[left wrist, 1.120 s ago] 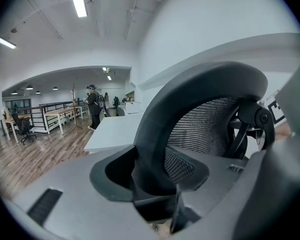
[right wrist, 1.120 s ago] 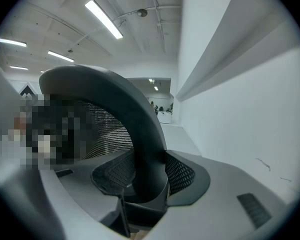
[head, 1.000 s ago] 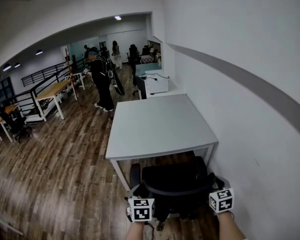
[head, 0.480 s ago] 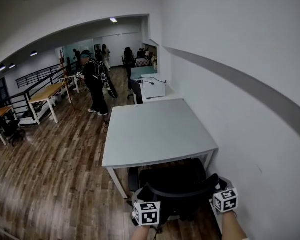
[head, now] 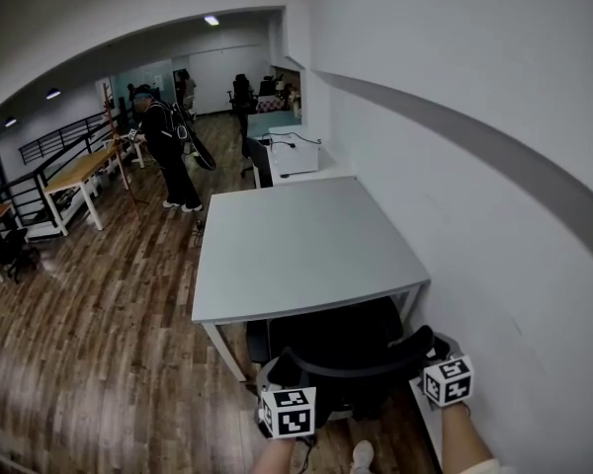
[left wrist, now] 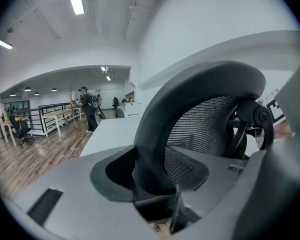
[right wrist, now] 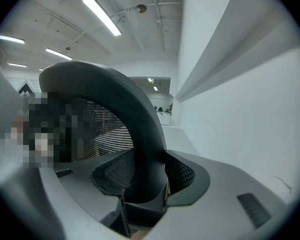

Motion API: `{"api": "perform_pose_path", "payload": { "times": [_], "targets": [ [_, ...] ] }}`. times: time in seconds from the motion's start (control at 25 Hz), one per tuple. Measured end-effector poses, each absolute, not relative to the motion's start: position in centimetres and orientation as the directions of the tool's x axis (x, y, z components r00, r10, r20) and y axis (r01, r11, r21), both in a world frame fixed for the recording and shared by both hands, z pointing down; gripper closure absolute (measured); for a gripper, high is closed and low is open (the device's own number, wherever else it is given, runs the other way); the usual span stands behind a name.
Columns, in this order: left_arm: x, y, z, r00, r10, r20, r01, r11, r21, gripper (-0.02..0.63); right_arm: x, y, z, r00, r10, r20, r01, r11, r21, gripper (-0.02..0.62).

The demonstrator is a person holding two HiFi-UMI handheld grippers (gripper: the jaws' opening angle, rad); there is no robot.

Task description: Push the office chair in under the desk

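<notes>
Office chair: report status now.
Left gripper, right gripper both clamped on backrest rim of black mesh office chair. Seat partly under grey rectangular desk. No obstruction seen.

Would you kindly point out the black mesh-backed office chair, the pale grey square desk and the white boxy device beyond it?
black mesh-backed office chair [head: 348, 367]: head view, upper backrest.
pale grey square desk [head: 296, 245]: head view, bare tabletop.
white boxy device [head: 298, 154]: head view, front face.

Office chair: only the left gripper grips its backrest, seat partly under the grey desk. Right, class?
No: both the left gripper and the right gripper grip the office chair's backrest, its seat partly under the grey desk; the right gripper view shows it.
</notes>
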State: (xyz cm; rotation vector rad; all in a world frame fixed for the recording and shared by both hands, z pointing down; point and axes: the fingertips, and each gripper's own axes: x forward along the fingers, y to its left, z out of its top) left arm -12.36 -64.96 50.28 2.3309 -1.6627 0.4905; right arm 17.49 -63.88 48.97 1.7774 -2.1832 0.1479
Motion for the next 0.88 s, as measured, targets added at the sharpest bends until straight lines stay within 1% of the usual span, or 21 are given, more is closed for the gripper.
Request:
{"api": "perform_pose_path", "payload": {
  "times": [0.2,0.36,0.56,0.88],
  "targets": [
    [-12.7,-65.1,50.8,0.294,-0.869,0.397,-0.946,-0.323,-0.007,0.425,17.3,-63.8,49.0,-0.165,-0.936,0.31,-0.968,0.214,0.13,0.396],
    [-13.7,-67.0,49.2,0.254,-0.891,0.376,-0.958,-0.284,-0.026,0.426,16.5,-66.5,47.7,-0.194,-0.94,0.281,-0.961,0.24,0.137,0.396],
    [-13.1,-67.7,48.5,0.254,-0.883,0.395,-0.957,-0.289,-0.03,0.426,16.6,-66.8,47.4,-0.173,-0.936,0.306,-0.964,0.224,0.14,0.396],
    [-12.9,-69.3,48.2,0.248,-0.887,0.39,-0.958,-0.285,-0.039,0.426,16.8,-68.4,47.2,-0.159,-0.939,0.305,-0.965,0.213,0.154,0.397]
  ]
}}
